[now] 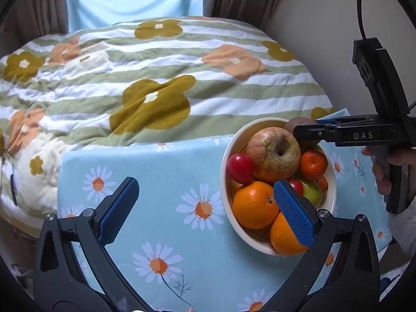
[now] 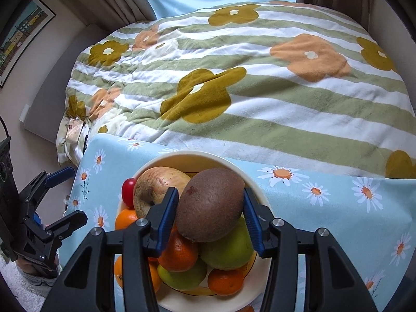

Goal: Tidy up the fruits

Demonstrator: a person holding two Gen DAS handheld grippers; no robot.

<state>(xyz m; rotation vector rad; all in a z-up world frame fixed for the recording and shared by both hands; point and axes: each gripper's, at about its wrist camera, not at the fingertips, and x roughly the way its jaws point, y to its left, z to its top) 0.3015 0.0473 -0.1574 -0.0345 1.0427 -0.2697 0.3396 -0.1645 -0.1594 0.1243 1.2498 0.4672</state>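
Atop piled fruit within cream round ceramic bowl (image 2: 256, 195): fuzzy brown oval kiwi (image 2: 210, 204), flanked by blue-padded right gripper (image 2: 209, 218), pads nearly touching, contact unclear. Beside bowl: blue-padded left gripper (image 1: 205, 210), spread wide, holding nothing.

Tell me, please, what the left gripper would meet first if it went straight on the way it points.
Probably the daisy-print tablecloth: the open left gripper points at bare cloth left of the fruit bowl. Its right finger overlaps the bowl's oranges, so it may graze them; depth is unclear.
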